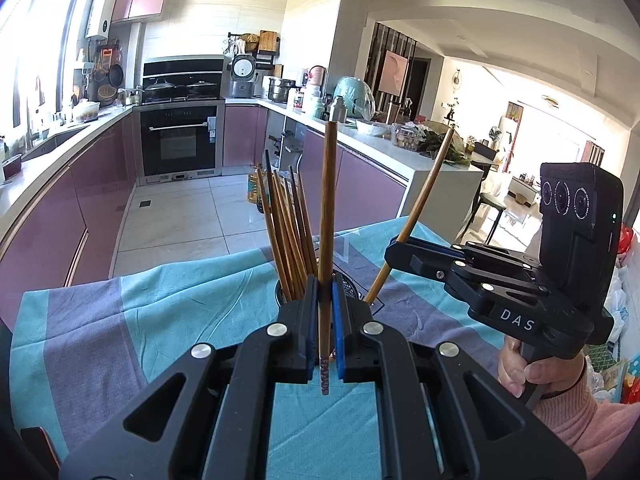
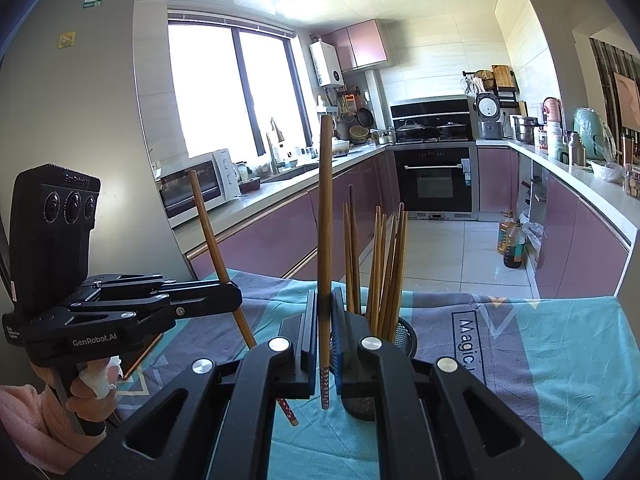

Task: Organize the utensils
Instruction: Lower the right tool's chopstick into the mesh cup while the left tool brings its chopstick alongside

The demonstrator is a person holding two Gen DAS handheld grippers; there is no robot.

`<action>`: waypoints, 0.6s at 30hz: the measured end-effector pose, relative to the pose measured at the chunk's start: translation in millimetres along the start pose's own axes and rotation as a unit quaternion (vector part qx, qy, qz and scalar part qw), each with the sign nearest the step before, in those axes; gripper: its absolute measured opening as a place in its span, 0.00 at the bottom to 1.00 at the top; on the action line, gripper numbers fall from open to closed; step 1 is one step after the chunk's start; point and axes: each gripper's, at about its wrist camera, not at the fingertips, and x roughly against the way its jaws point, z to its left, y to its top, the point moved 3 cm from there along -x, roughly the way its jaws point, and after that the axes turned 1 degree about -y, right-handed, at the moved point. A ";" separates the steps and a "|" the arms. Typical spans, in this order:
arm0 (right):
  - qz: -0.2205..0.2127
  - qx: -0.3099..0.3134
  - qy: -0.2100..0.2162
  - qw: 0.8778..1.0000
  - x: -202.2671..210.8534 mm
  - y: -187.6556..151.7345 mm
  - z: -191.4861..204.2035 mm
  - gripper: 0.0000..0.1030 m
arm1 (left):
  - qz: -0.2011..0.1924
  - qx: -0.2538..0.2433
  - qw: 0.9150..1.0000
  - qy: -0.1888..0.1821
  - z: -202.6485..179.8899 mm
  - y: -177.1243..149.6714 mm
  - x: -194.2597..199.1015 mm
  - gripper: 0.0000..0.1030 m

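The left tool (image 1: pixel 325 300) is clamped on a long brown wooden chopstick (image 1: pixel 328 208), held upright with its patterned end hanging below the blue pads. Just beyond it, a black mesh holder (image 1: pixel 352 286) on the teal-and-grey cloth-covered desk (image 1: pixel 160 312) carries a bundle of matching chopsticks (image 1: pixel 286 232). To the right, the right tool (image 1: pixel 400 250) grips another tilted chopstick (image 1: pixel 420 208).

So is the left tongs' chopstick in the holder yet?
Not yet. The chopstick stands upright, clamped in the left tongs, its patterned end hanging free above the cloth, beside the mesh holder.
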 end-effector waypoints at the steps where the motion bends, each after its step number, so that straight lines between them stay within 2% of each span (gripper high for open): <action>1: 0.000 0.000 0.000 1.000 0.0 0.4 -0.2 0.05 | 0.000 0.000 1.000 0.000 -0.4 -0.1 0.7 0.07; 18: -0.020 0.006 -0.004 1.000 5.4 14.9 -2.5 0.05 | -0.020 -0.008 1.000 0.004 -5.0 9.4 10.7 0.07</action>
